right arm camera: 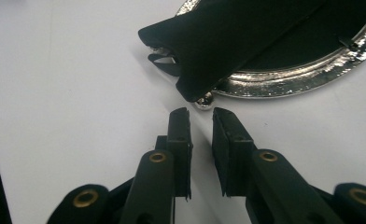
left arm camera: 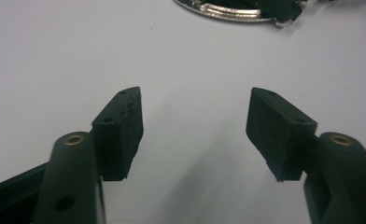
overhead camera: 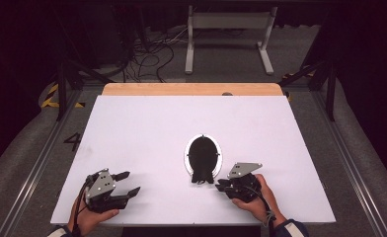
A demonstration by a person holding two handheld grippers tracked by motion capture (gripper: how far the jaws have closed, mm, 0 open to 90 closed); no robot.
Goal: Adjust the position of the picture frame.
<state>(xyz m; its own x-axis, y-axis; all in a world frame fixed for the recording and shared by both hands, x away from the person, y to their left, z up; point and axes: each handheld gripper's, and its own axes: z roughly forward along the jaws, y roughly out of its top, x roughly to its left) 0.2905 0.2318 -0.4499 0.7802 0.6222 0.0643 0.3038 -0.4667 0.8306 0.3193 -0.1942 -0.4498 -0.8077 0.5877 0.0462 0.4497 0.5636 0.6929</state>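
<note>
Item: oval silver-rimmed frame (overhead camera: 203,155) with black backing and stand flap (right arm camera: 204,51), lying face down on the white table (overhead camera: 147,128), centre-right. We are keeping the right gripper (right arm camera: 201,114) just near of the flap, jaws parted by a narrow gap, gripping nothing; we are advising a square approach to the flap edge. Left gripper (left arm camera: 195,126) is waiting near-left, jaws wide apart, empty.

Under me lies a white rectangular worktop (overhead camera: 142,143), with a strip of pale bare wood (overhead camera: 191,89) along its far edge. Beyond it, on the grey floor (overhead camera: 221,59), stands a white metal frame (overhead camera: 229,34) beside a tangle of dark cables (overhead camera: 149,57). Yellow-black hazard tape (overhead camera: 51,96) marks the floor at my left.
</note>
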